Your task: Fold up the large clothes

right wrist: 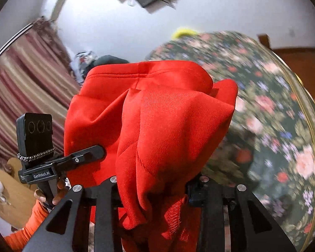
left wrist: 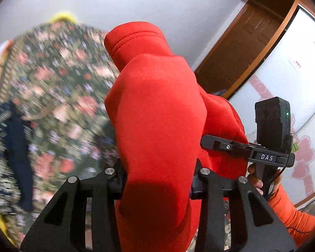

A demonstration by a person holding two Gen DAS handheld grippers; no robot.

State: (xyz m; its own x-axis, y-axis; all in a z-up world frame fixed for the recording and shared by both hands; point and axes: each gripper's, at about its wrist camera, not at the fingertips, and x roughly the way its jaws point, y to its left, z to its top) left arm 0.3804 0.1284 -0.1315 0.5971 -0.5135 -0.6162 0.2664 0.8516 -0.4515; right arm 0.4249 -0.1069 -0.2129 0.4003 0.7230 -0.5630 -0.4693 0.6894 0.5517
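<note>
A large red garment (left wrist: 157,115) is lifted in the air and bunched up between both grippers. My left gripper (left wrist: 157,180) is shut on a thick fold of it; the cloth drapes over the fingers and hides the tips. My right gripper (right wrist: 153,187) is shut on another fold of the red garment (right wrist: 153,115), with a stitched hem hanging below. Each gripper shows in the other's view: the right one (left wrist: 231,147) at the right, the left one (right wrist: 82,157) at the left, both touching the cloth.
A bed with a dark floral cover (left wrist: 58,96) lies below and behind, also in the right wrist view (right wrist: 273,115), blurred. A dark patterned garment (left wrist: 8,138) lies on it. A wooden door (left wrist: 241,48), a white wardrobe (left wrist: 294,73) and striped curtains (right wrist: 27,84) stand around.
</note>
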